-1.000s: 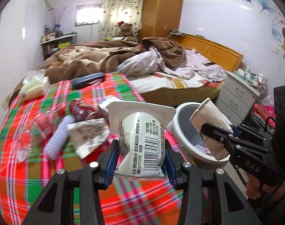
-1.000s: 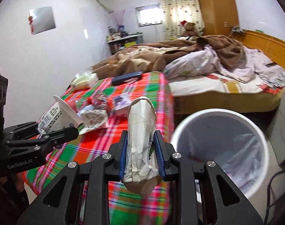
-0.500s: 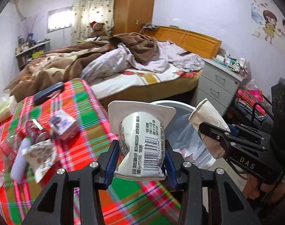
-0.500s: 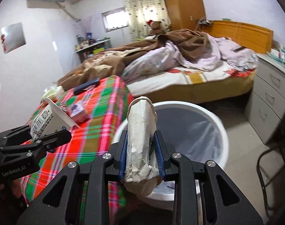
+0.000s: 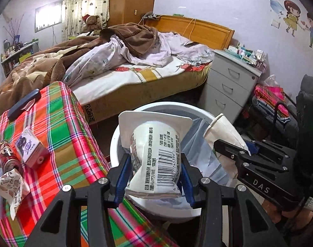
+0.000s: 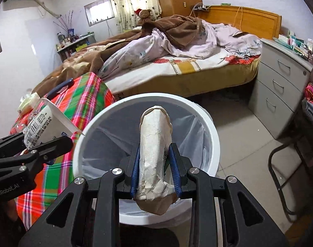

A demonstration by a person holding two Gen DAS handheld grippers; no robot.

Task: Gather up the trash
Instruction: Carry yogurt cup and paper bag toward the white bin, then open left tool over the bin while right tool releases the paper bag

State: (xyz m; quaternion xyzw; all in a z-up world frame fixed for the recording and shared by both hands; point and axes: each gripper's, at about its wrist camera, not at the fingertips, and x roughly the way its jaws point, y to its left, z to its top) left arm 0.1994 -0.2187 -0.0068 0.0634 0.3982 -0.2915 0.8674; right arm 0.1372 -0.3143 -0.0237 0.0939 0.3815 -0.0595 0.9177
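I am in a bedroom, with an unmade bed (image 5: 135, 70) across the upper half of both frames and a plaid-covered table (image 5: 59, 144) at the left. Below the middle of each view stands my white trash bin (image 6: 210, 131), lined with a clear bag.

My left gripper (image 5: 154, 177) pinches a crushed white yogurt cup (image 5: 156, 154) between its blue pads, barcode facing me, wide rim up; it sits low in the centre of the left view, in front of the bin's near-left rim. My right gripper (image 6: 155, 173) clamps a flattened paper cup (image 6: 155, 150) upright, low in the centre of its view, directly over the bin's mouth.

Only the left view shows the trash on the table at lower left: a small carton (image 5: 30, 148), a red can (image 5: 8, 156) and a crumpled wrapper (image 5: 10, 185). Only the right view shows the bin's full opening and the tiled floor (image 6: 249, 144) beside it.

Both grippers point forward and downward, side by side, each appearing at the edge of the other's frame.
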